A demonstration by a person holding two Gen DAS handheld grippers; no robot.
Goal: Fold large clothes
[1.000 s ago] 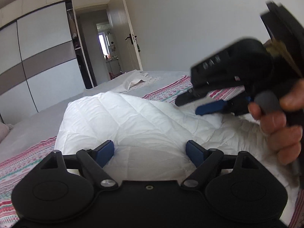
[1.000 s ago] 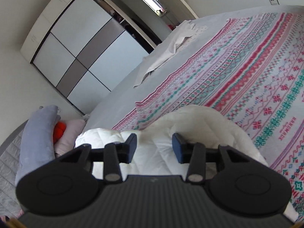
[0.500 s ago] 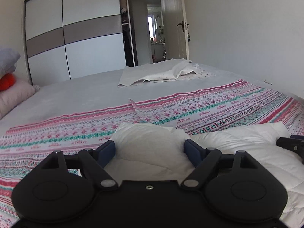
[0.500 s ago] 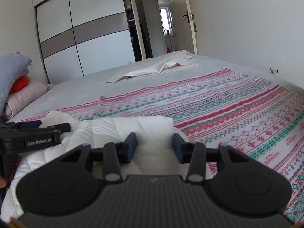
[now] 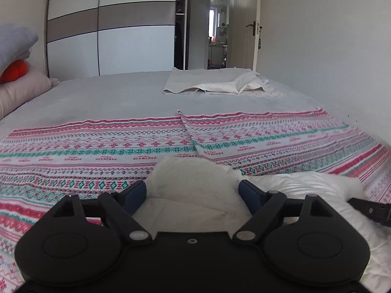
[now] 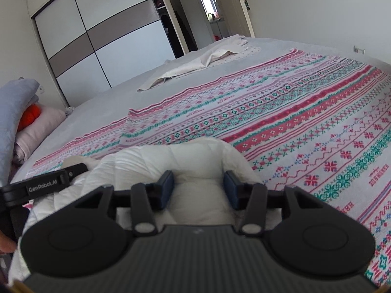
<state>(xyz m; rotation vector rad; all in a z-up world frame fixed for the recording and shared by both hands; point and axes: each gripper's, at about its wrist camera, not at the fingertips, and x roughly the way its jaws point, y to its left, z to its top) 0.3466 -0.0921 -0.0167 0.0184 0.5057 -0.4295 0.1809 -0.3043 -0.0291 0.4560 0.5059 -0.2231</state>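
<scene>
While both claws sit at the near edge of the bed (image 5: 110,92), a white padded jacket (image 6: 185,161) lies bunched on the patterned blanket (image 6: 305,127), right at the near side. Left gripper (image 5: 192,193): jaws wide, a puffy fold between the blue pads, which do not look pressed in, so I read it as open. Right gripper (image 6: 198,186): jaws have just been opening, fabric sits between the pads with small gaps either side, so released, not gripping. Likely step: letting go after laying a fold. To do it well, clear both claws from the padding without dragging it, then press the bulge flat before the next fold; slippery puffy fabric will probably spring back.

Surface: grey bed, striped red-green blanket across the near half, with a crease near its middle. Far side: a pale folded sheet (image 5: 215,81). Left: stacked pillows (image 6: 14,122) with something orange between them. Room: sliding wardrobe (image 5: 117,36) at far left, open door (image 5: 246,26) to its right, plain white wall on the right.
</scene>
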